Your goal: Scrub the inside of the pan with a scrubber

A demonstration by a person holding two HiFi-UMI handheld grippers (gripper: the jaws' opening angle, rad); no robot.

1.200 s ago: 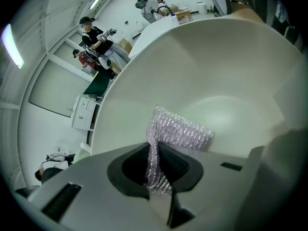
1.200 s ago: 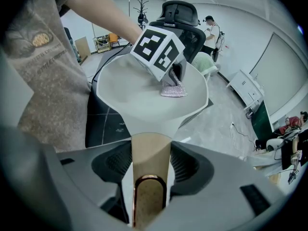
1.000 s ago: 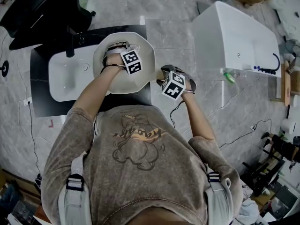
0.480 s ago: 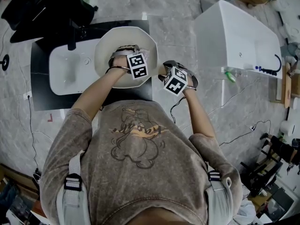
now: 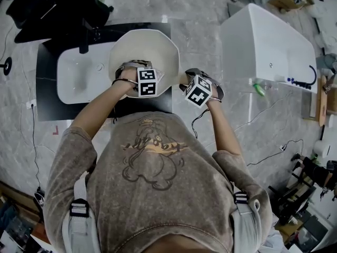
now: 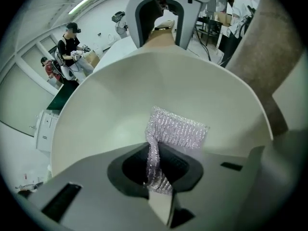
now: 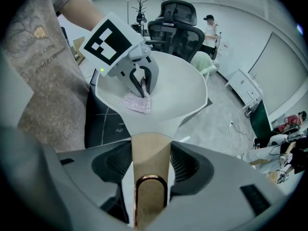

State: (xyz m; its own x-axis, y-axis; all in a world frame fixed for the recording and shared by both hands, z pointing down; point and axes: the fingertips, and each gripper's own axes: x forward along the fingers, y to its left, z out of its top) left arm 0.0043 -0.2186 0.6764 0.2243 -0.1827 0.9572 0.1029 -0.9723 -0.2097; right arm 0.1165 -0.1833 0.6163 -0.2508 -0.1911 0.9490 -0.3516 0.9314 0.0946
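1. Silvery scrubber (image 6: 179, 129) is pinched tight by the left gripper (image 6: 158, 172), so it can be rubbed without slipping out.
2. The scrubber is laid flat on the inside floor of the cream pan (image 5: 141, 45), where the scrubbing is needed.
3. The pan's tan handle (image 7: 149, 143) is clamped by the right gripper (image 7: 150, 165), likely so the pan is held steady.

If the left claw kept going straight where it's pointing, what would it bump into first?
Probably the inside of the pan. The left claw points into it, and the scrubber it pinches sticks out ahead, so that would press the wall first.
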